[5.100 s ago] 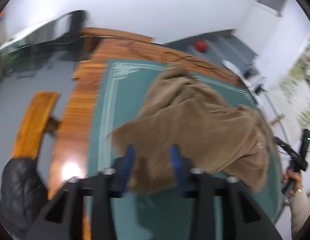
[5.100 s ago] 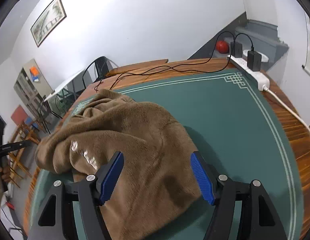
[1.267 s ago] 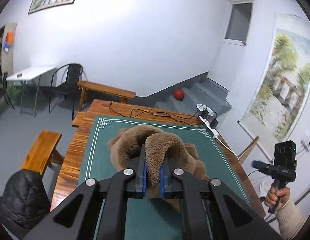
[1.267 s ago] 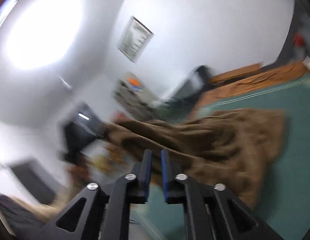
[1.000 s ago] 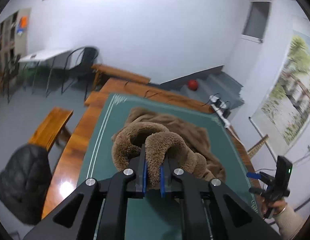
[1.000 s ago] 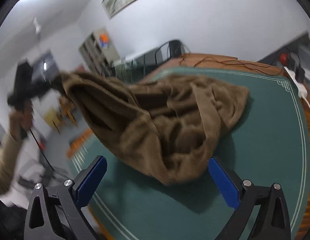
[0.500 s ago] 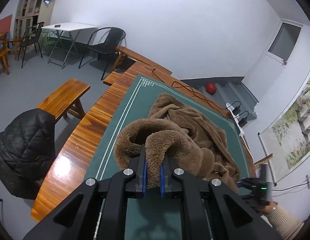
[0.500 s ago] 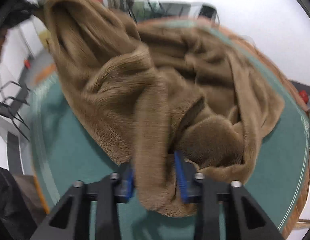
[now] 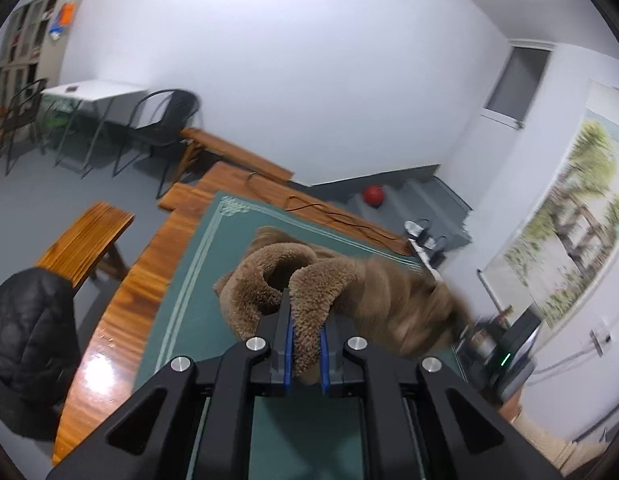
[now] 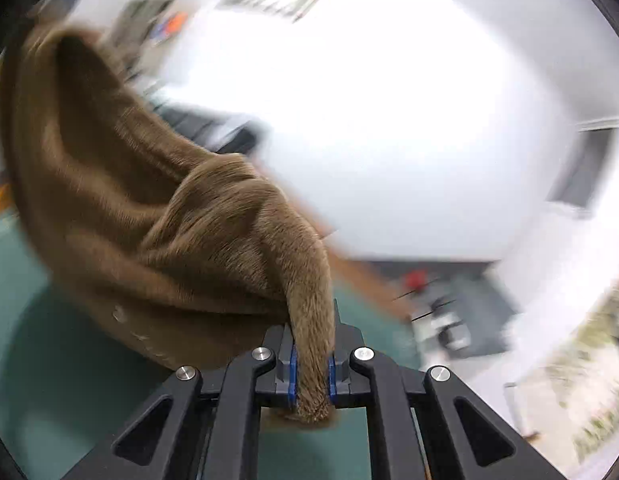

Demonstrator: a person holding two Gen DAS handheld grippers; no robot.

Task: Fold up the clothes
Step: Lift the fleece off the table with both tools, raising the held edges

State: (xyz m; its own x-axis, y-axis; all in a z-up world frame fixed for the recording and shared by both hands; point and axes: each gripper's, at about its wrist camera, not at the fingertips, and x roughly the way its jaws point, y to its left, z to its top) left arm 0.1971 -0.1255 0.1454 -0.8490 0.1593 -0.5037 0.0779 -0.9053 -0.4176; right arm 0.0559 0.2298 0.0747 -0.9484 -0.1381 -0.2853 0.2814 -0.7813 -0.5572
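A brown fleece garment (image 9: 349,284) is lifted above the green table mat (image 9: 197,264). My left gripper (image 9: 305,344) is shut on a thick fuzzy fold of it, which curls up over the jaws. My right gripper (image 10: 311,364) is shut on another edge of the same garment (image 10: 157,216), which stretches up and to the left across the blurred right wrist view. In the left wrist view the garment trails right toward the other hand-held gripper (image 9: 505,352), and that end is blurred.
The mat lies on a wooden table (image 9: 121,320). A wooden bench (image 9: 81,240) and a black jacket (image 9: 25,344) are at the left. A power strip (image 9: 425,240) with cables sits at the table's far right corner. Chairs (image 9: 161,128) stand behind.
My right gripper closed on the garment's edge and swung upward with it. The left gripper stayed shut on its fold, and the garment rose off the mat and stretched between the two.
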